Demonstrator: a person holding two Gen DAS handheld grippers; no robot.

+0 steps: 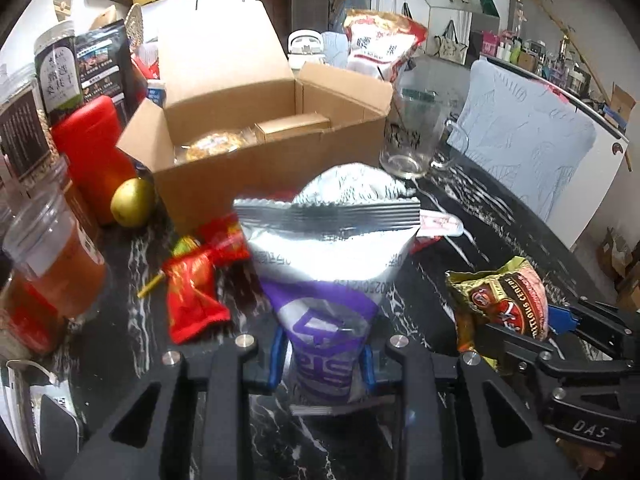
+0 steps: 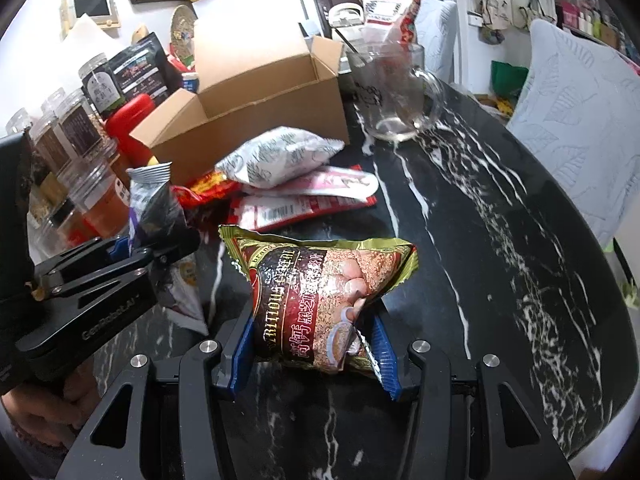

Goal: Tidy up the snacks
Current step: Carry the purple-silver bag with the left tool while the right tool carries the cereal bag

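Left gripper [image 1: 322, 364] jaws clamped on silver-purple snack packet [image 1: 328, 264]; right gripper [image 2: 316, 354] jaws clamped on gold cereal packet [image 2: 320, 296]; both likely bound for open cardboard box [image 1: 256, 160].

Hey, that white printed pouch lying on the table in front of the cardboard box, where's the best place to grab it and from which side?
Take the white printed pouch by its flat sealed edge at the right end, coming from above on the open table side. Its middle looks puffed and its left end rests on red wrappers, so the thin seam probably pinches easiest.
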